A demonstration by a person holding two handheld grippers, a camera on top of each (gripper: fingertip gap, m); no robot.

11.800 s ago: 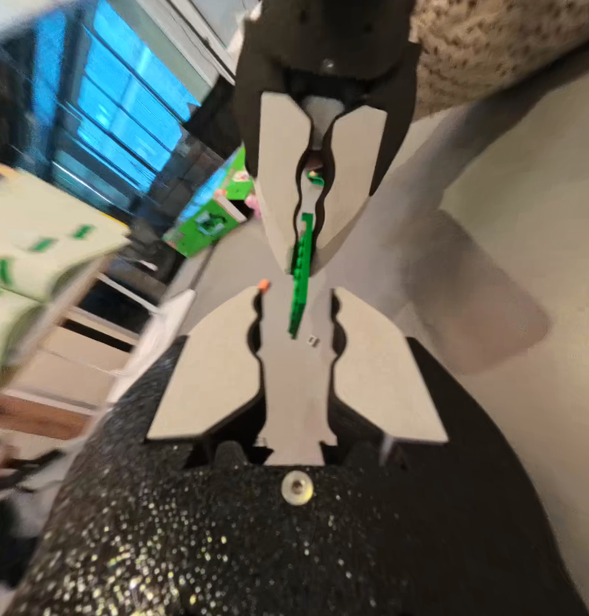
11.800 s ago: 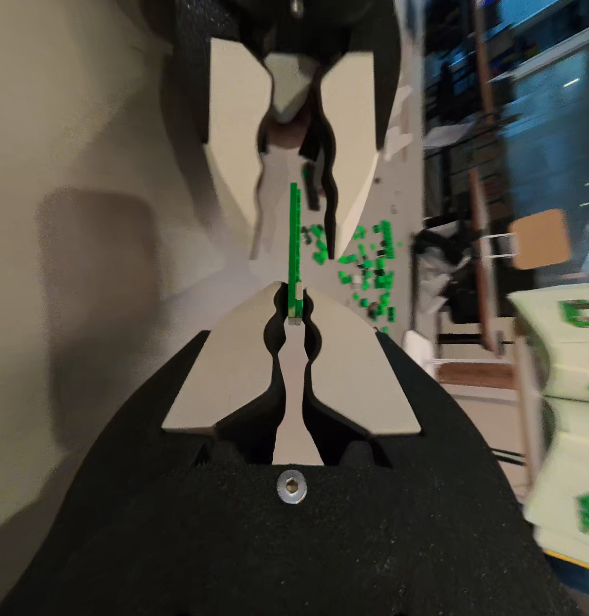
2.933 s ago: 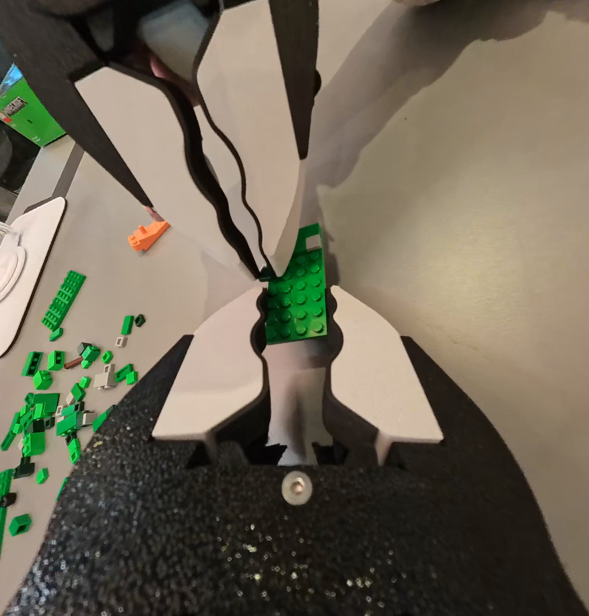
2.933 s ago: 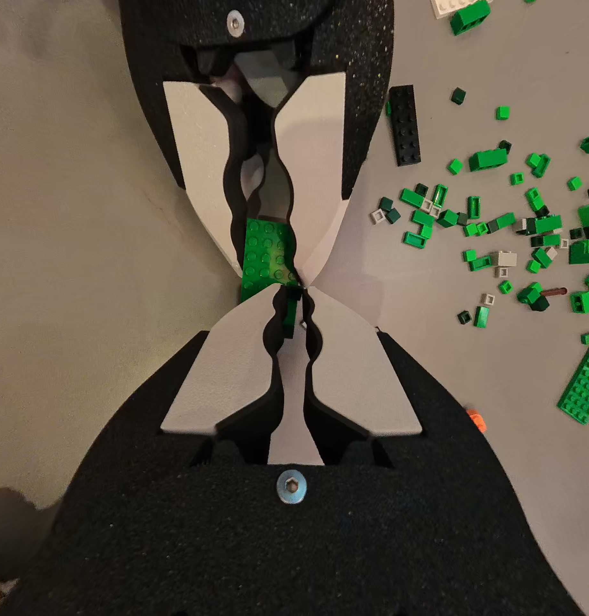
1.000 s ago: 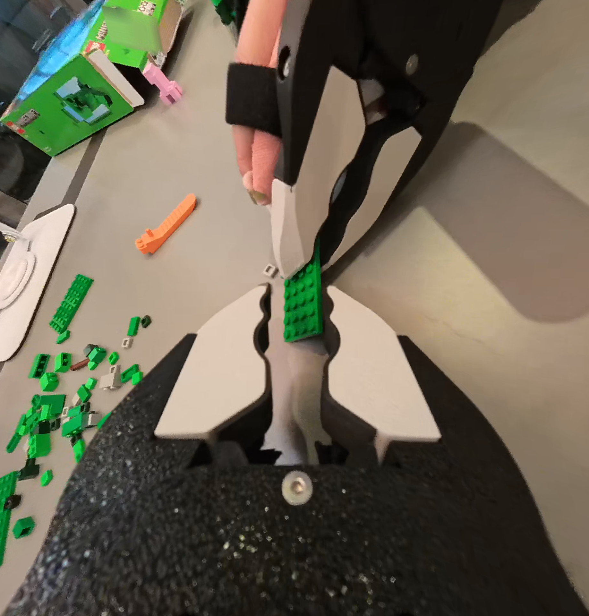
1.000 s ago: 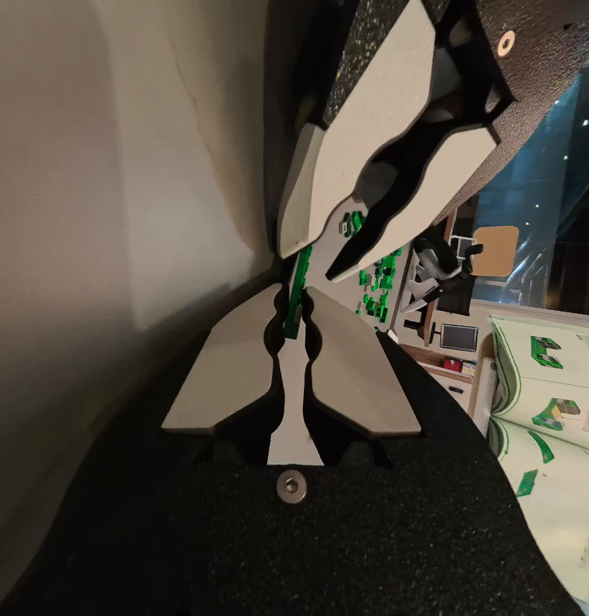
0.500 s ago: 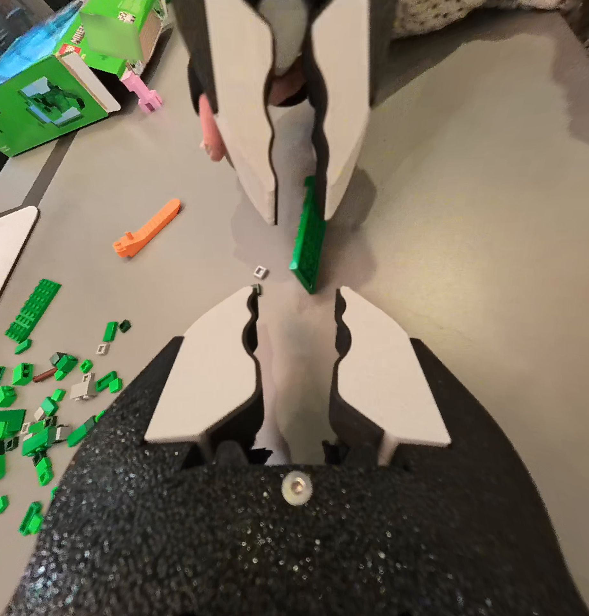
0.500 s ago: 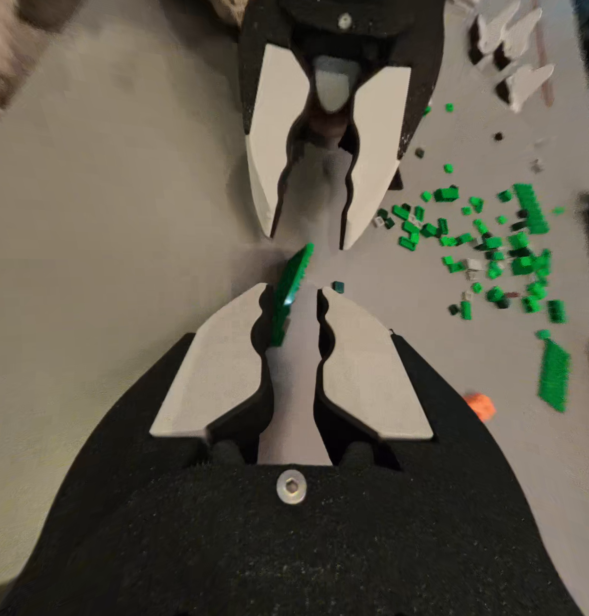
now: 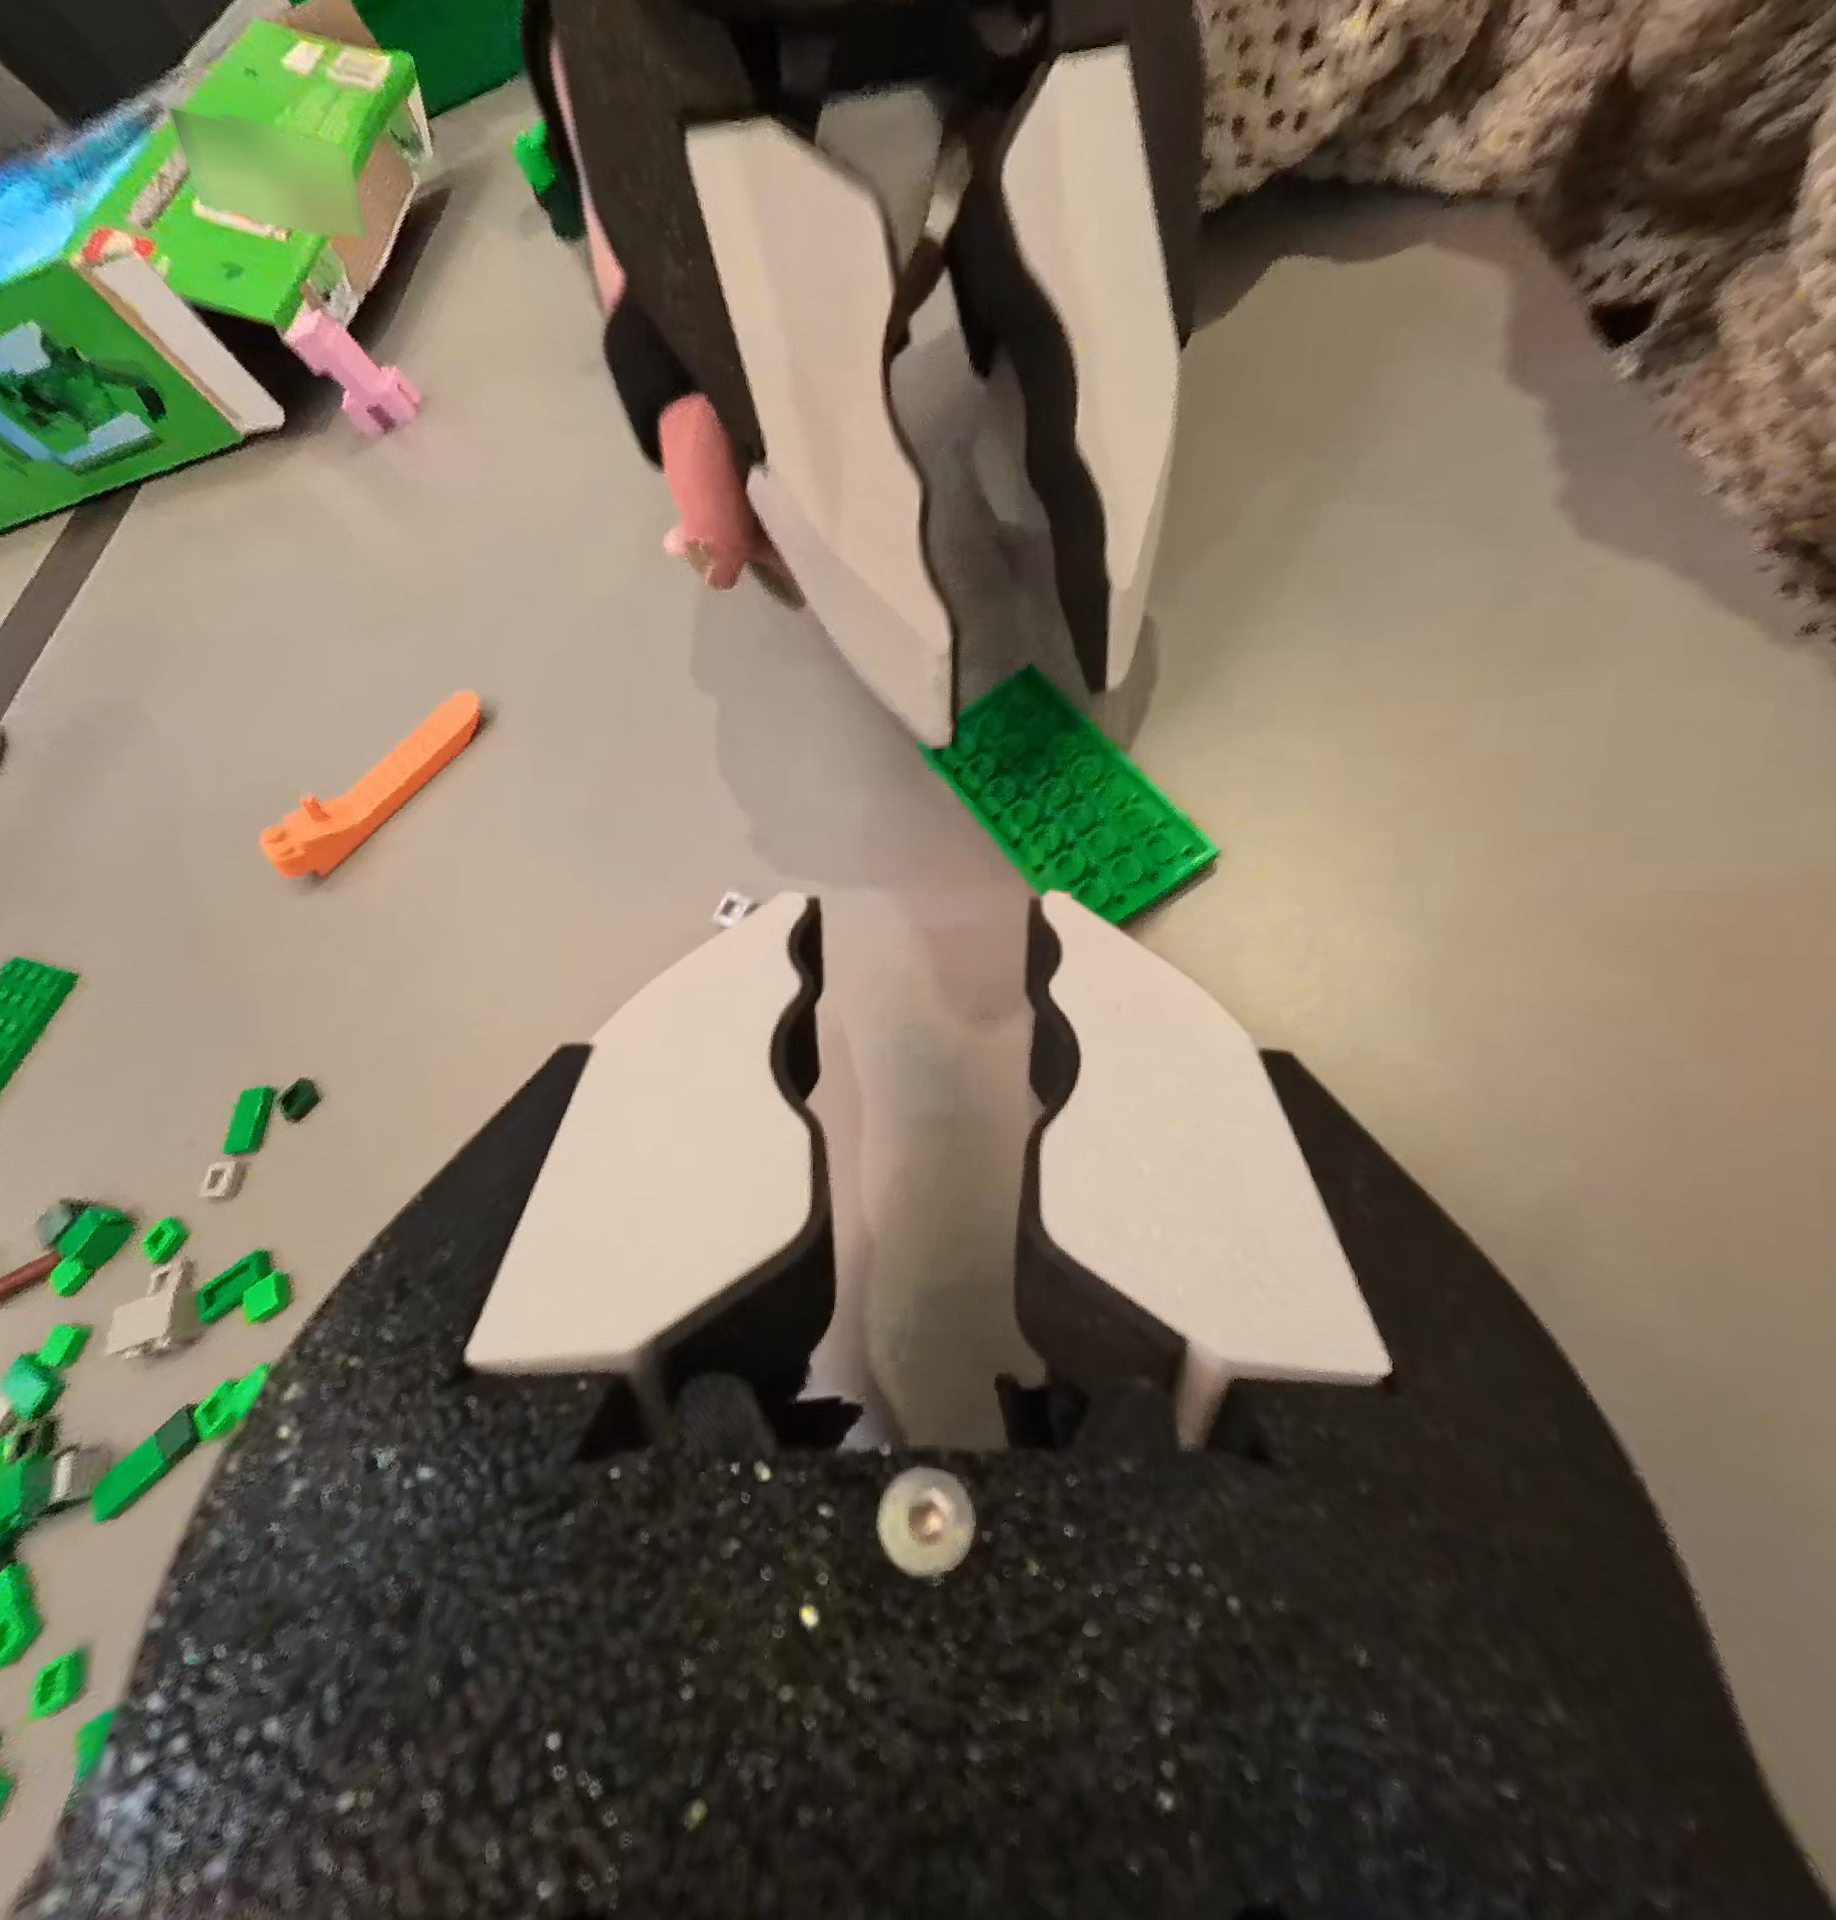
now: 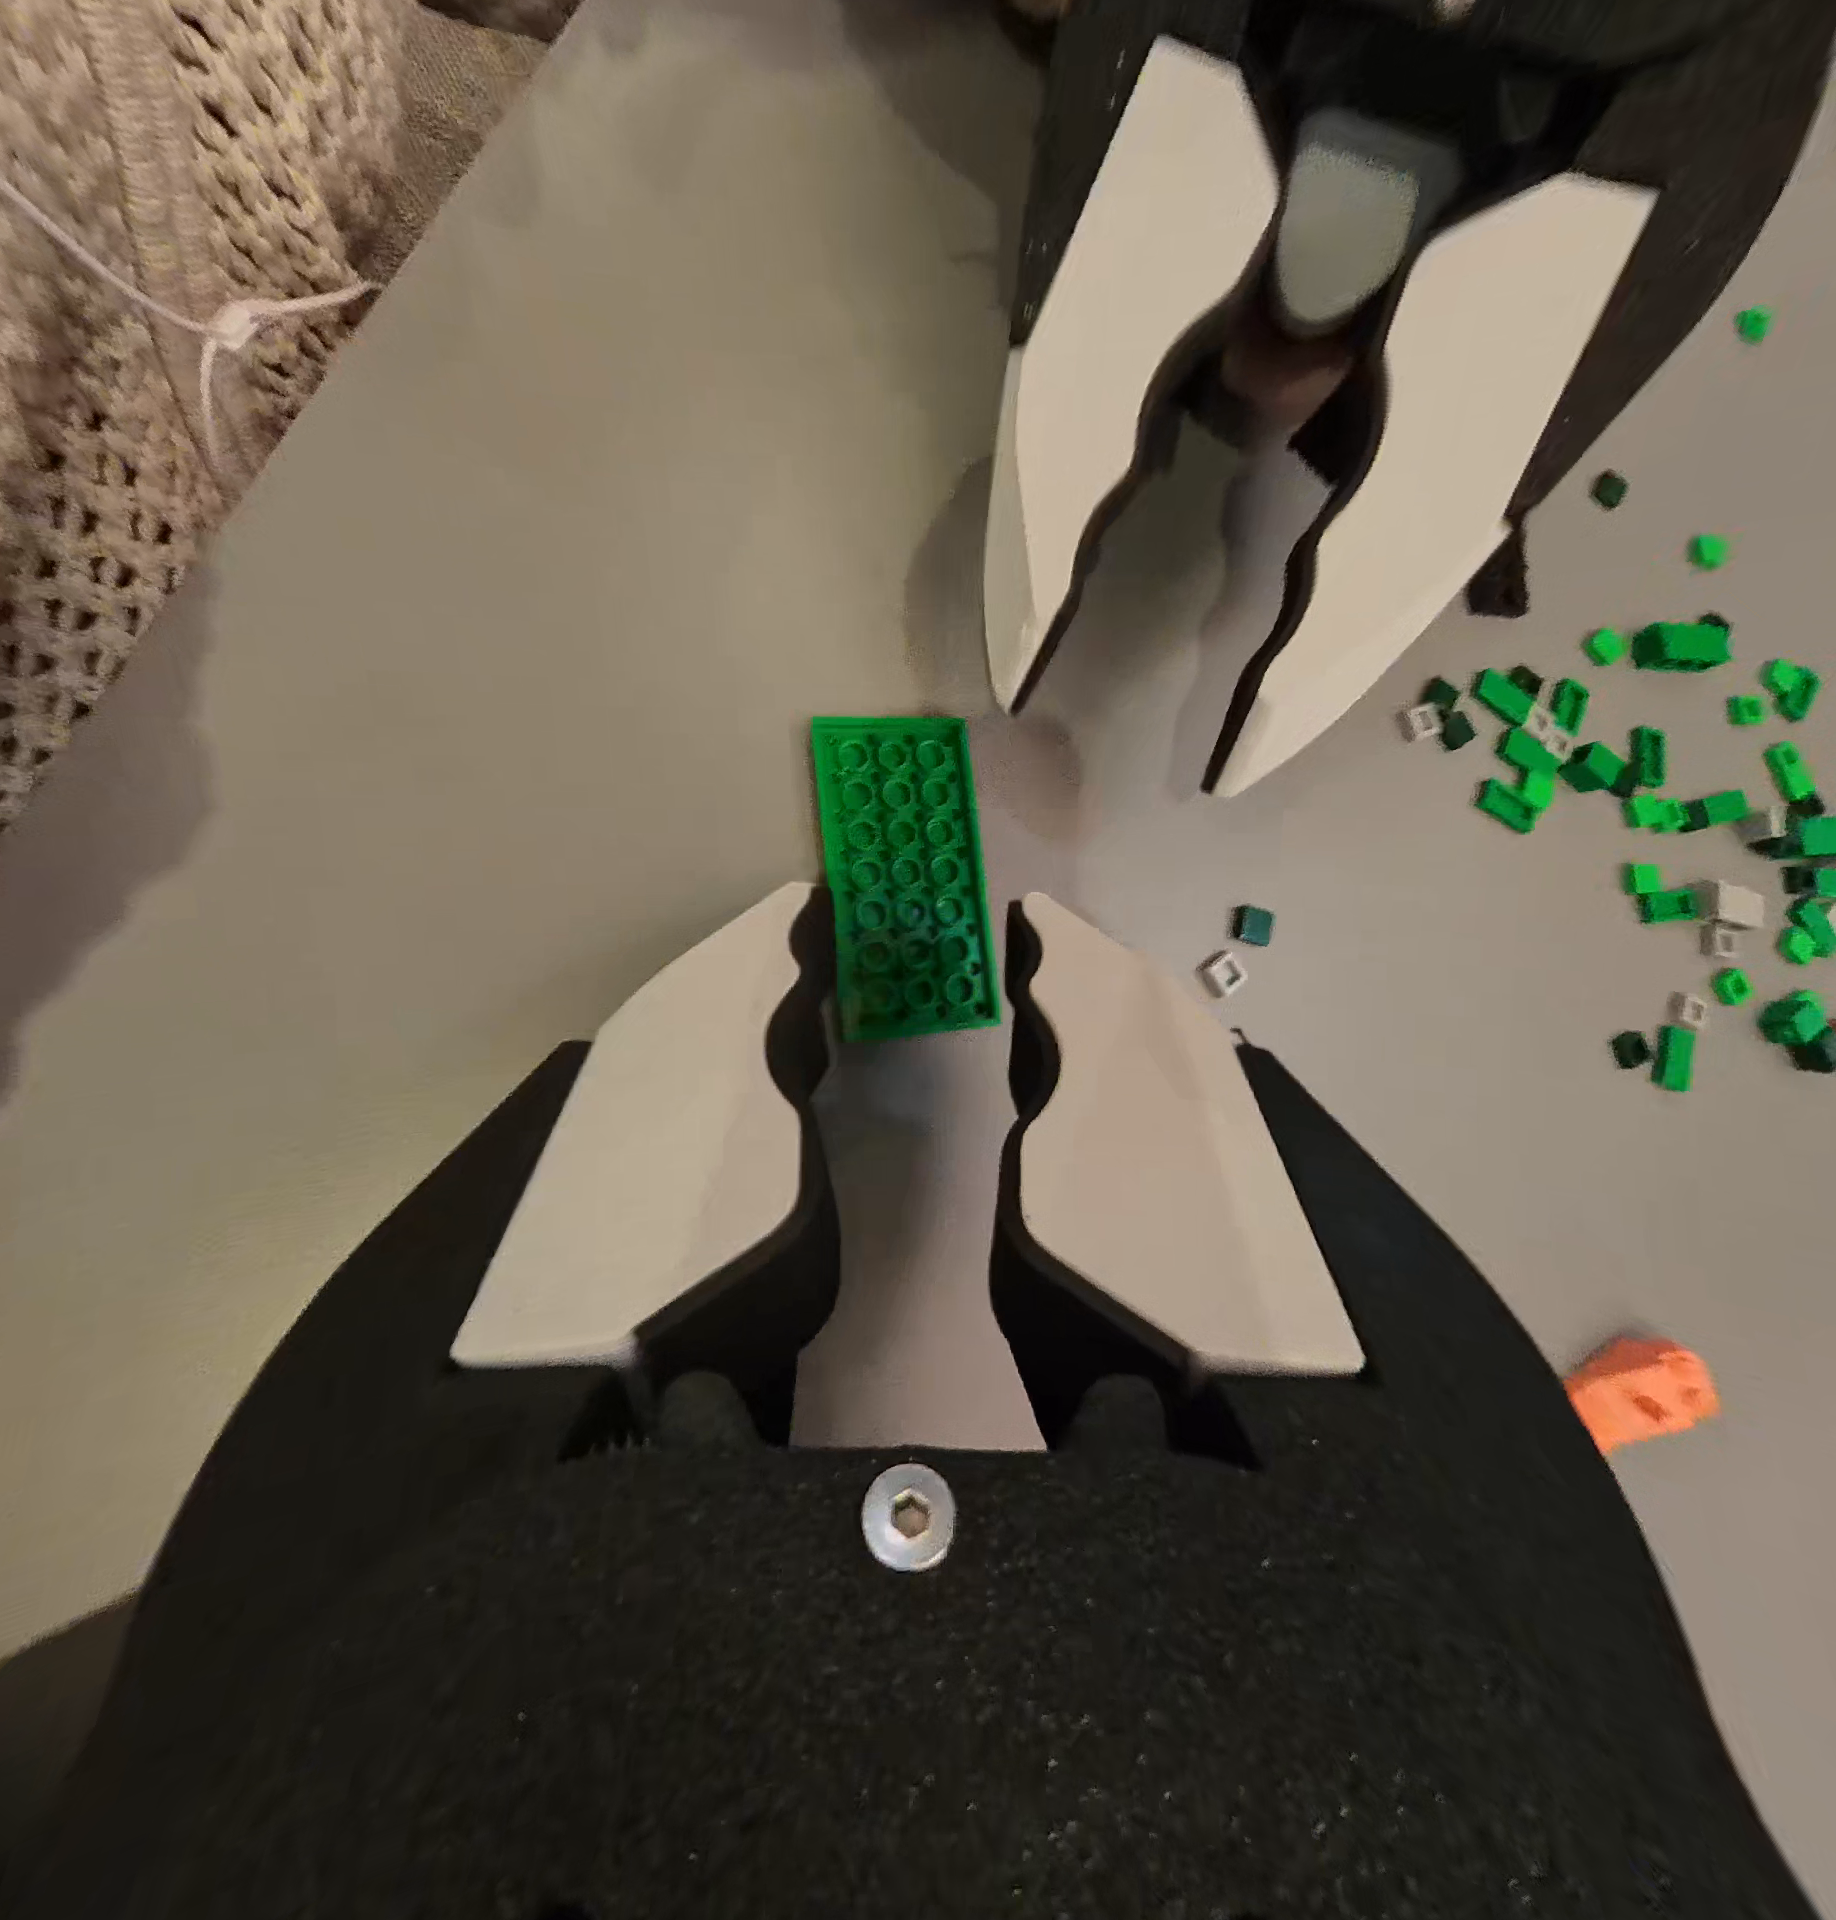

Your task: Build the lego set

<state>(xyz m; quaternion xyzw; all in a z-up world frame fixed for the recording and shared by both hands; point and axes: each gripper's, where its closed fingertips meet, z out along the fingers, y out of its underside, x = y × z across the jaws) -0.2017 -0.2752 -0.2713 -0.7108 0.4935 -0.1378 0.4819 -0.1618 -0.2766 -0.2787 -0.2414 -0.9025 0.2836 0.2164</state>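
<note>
A green plate [image 10: 903,878] lies flat on the grey table with its underside up. It sits just ahead of my right gripper [image 10: 909,902], which is open and empty with its fingertips on either side of the plate's near end. In the left wrist view the plate [image 9: 1070,795] lies to the right of and beyond my left gripper [image 9: 924,909], which is open and empty. The right gripper [image 9: 1018,701] hangs over the plate's far end. The left gripper [image 10: 1111,748] shows open at the upper right of the right wrist view.
Loose green and grey pieces [image 10: 1724,810] are scattered beside the left gripper [image 9: 114,1299]. An orange brick separator [image 9: 374,790], a pink figure [image 9: 358,379] and green boxes [image 9: 72,416] lie beyond. Knitted fabric [image 10: 114,312] covers the table's edge. My hands' fingertips stand some 5 cm from each other. The orange brick separator [image 9: 374,790] is about 15 cm from my left fingertips.
The right gripper opened and let go of the green plate. The plate went from standing on edge to lying flat, underside up. Both grippers drew back from each other.
</note>
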